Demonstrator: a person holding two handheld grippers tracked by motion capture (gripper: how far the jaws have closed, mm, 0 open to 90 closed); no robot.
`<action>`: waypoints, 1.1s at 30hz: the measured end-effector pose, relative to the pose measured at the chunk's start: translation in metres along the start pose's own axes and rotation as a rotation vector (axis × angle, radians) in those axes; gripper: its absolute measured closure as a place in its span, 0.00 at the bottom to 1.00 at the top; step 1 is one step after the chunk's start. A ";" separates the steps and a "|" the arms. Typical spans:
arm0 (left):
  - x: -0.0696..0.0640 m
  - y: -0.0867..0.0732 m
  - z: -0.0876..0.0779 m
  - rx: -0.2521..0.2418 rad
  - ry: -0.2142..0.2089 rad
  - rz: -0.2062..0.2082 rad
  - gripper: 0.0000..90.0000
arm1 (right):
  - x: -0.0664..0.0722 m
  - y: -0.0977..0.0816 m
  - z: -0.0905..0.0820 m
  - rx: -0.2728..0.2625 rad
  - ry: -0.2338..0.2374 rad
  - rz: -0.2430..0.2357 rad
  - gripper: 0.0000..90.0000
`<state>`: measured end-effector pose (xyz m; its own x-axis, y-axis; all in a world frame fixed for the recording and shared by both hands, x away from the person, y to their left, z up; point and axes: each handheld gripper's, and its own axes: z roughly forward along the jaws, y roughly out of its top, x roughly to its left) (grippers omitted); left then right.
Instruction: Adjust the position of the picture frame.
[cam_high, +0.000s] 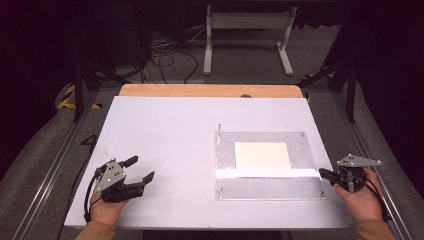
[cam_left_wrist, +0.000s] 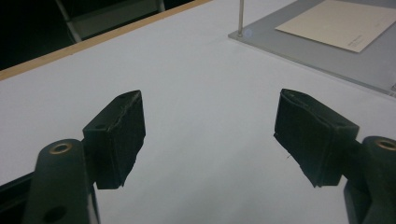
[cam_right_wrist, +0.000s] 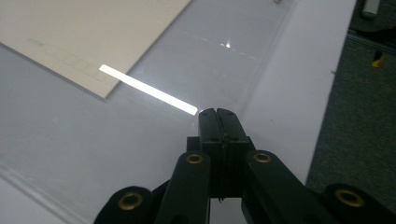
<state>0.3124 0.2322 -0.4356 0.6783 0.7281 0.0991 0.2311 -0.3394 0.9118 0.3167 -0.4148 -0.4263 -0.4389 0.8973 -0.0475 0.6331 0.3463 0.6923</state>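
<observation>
A clear grey plate (cam_high: 270, 189) lies on the right half of the white table (cam_high: 165, 135). A cream paper sheet (cam_high: 262, 155) rests on it, and a narrow white strip (cam_high: 267, 173) crosses the plate just below the sheet. My right gripper (cam_high: 322, 173) is at the plate's right edge with its jaws pressed together; its tips (cam_right_wrist: 217, 112) meet the strip (cam_right_wrist: 147, 88) at its end. Whether anything thin is pinched I cannot tell. My left gripper (cam_high: 142, 168) rests near the front left of the table, open, with only bare table between its jaws (cam_left_wrist: 210, 107).
Thin upright pins (cam_high: 219, 131) stand at the plate's left corners. A wooden edge (cam_high: 210, 90) runs along the table's far side. Beyond it are a white stand (cam_high: 247, 35) and loose cables (cam_high: 160, 55) on the floor. Metal rails (cam_high: 50, 170) flank the table.
</observation>
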 end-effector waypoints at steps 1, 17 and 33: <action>-0.001 0.000 0.000 0.000 0.000 0.002 0.28 | -0.001 -0.001 0.000 0.007 -0.012 0.000 1.00; -0.002 -0.001 0.003 0.015 0.005 0.001 0.28 | -0.003 -0.005 0.009 0.082 -0.017 0.040 1.00; -0.005 0.001 0.008 0.027 -0.003 0.010 0.27 | 0.020 0.006 0.023 0.069 0.048 0.026 1.00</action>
<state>0.3148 0.2236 -0.4386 0.6830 0.7226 0.1068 0.2430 -0.3627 0.8997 0.3264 -0.3883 -0.4397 -0.4509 0.8926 0.0058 0.6863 0.3425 0.6416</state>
